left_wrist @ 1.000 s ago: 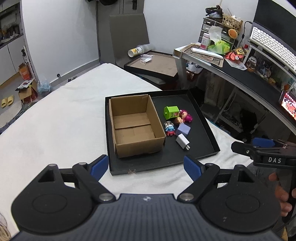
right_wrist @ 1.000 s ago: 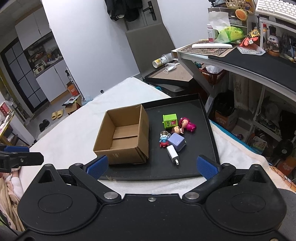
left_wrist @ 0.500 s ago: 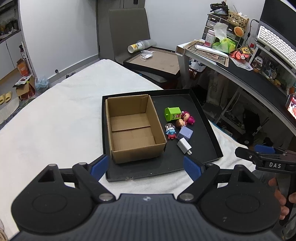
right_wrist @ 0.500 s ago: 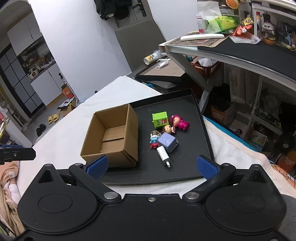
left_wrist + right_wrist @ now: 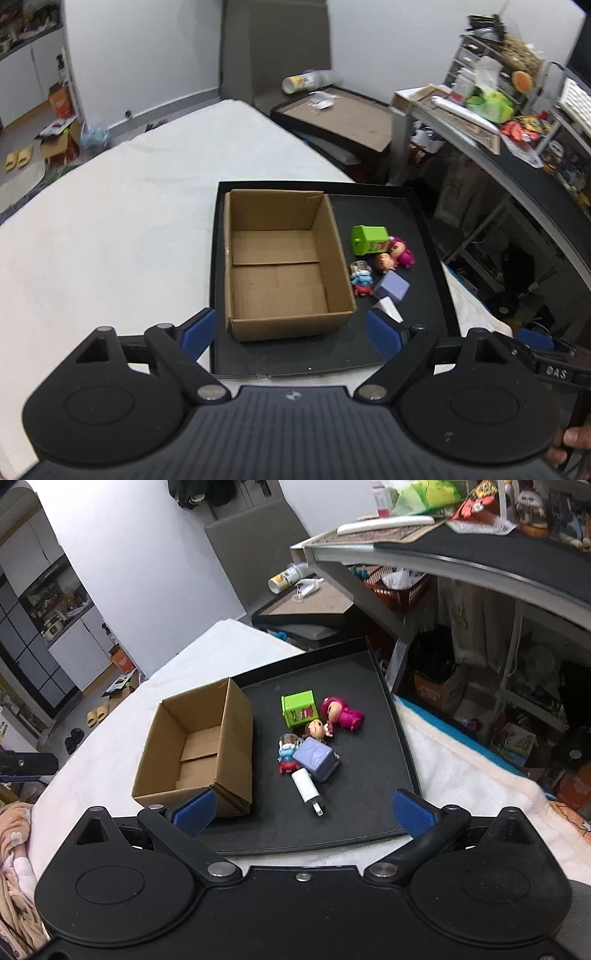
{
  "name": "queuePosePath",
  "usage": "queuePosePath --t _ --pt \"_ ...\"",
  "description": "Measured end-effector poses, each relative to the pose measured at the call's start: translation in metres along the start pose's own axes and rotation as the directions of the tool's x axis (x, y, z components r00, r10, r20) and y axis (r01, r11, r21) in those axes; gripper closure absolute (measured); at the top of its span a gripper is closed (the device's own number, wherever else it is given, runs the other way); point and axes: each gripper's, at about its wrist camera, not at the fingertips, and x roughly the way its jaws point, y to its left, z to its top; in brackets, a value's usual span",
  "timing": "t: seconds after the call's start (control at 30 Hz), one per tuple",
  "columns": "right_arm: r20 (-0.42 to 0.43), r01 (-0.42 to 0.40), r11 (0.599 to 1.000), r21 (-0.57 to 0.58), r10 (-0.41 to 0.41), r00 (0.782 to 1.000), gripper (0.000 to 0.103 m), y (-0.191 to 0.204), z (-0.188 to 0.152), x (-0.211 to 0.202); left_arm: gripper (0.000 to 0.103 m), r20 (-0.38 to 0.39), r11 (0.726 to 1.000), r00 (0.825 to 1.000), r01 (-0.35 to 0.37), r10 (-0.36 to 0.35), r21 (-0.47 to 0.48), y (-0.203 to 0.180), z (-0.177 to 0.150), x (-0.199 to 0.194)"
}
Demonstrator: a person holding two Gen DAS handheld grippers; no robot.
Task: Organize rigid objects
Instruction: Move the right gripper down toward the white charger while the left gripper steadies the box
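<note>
Brown box: open cardboard, sits on my black tray.
Toys: green block, pink doll, purple cube, white plug, at 3 o'clock of the box.
Left gripper: I see fingers wide apart, holding nothing.
Right gripper: fingers wide apart; maybe just above the tray.

Matt brown cardboard box on a smooth black tray, fuzzy white cloth beneath.

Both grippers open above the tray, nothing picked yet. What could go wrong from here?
1. The toys sit in a tight cluster: closing on the purple cube may knock the white charger or blue figurine touching it.
2. The cardboard box is light and empty; a finger bump could slide it.
</note>
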Motion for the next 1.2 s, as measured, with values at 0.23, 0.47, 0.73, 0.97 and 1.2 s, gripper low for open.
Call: queuePosePath --t 0.23,0.47,0.73,0.97,1.2 --pt "-0.032 -0.001 1.000 -0.011 0.000 0.999 0.001 -0.002 0.004 0.022 0.019 -0.016 0.999 1.000 -0.008 0.007 -0.053 0.018 0.006 0.027" --pt "-0.085 -0.015 0.999 -0.046 0.011 0.996 0.007 0.002 0.009 0.050 0.022 -0.025 0.994 1.000 -0.013 0.010 -0.104 0.034 0.014 0.054" --pt "-0.142 -0.007 0.998 -0.070 -0.003 0.990 0.012 0.007 0.013 0.079 0.044 -0.087 0.986 0.996 0.002 -0.016 -0.165 0.053 0.019 0.087" --pt "-0.201 0.009 0.995 -0.103 -0.030 0.979 0.017 0.012 0.018 0.107 0.051 -0.114 0.978 0.993 0.008 -0.033 -0.209 0.069 0.020 0.110" --pt "-0.271 0.028 0.991 -0.128 -0.063 0.961 0.028 0.018 0.018 0.138 0.059 -0.143 0.970 0.988 0.016 -0.052 -0.243 0.079 0.015 0.132"
